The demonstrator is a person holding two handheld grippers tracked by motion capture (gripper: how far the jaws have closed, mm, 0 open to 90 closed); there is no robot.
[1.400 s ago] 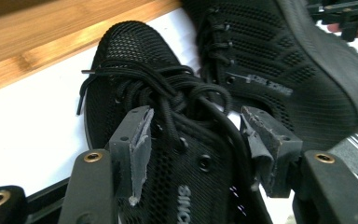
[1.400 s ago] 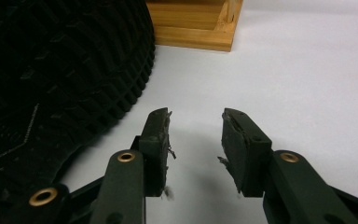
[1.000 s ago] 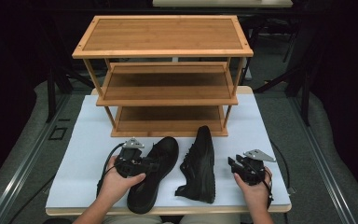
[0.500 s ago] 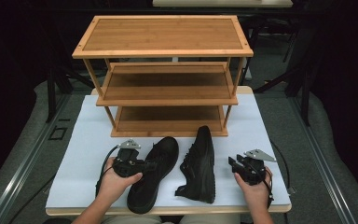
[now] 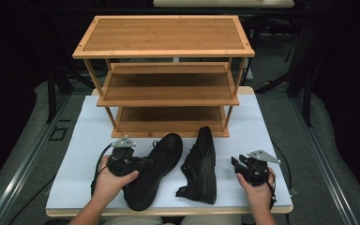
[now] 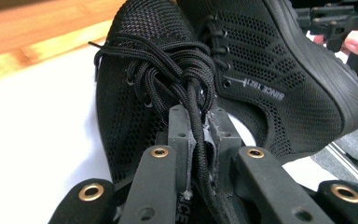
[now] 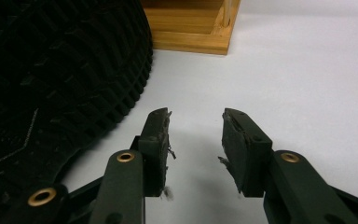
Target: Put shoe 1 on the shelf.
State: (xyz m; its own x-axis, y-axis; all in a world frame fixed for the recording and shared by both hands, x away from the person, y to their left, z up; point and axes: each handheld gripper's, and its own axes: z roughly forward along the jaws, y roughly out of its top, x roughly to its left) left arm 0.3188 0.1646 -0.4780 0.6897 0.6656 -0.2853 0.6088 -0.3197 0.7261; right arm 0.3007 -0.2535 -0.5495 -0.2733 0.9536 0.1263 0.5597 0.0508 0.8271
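Two black mesh sneakers lie on the white table top in front of a wooden rack. The left shoe [image 5: 154,168] lies on its sole, angled. My left gripper [image 5: 138,162] is shut on that shoe's lace [image 6: 196,116], pinched between the pads just below the knot. The right shoe [image 5: 202,164] is tipped on its side, tread [image 7: 51,84] facing my right gripper [image 5: 238,165]. That gripper [image 7: 195,135] stands open just right of the sole, nothing between its fingers.
A three-tier bamboo shoe rack [image 5: 166,70] stands at the back of the table, its shelves bare. Its bottom corner [image 7: 200,32] is just ahead of the right gripper. White table surface [image 5: 84,136] lies open at both sides.
The left gripper has shifted slightly left with the lace in its jaws. The right gripper and both shoes have hardly moved.
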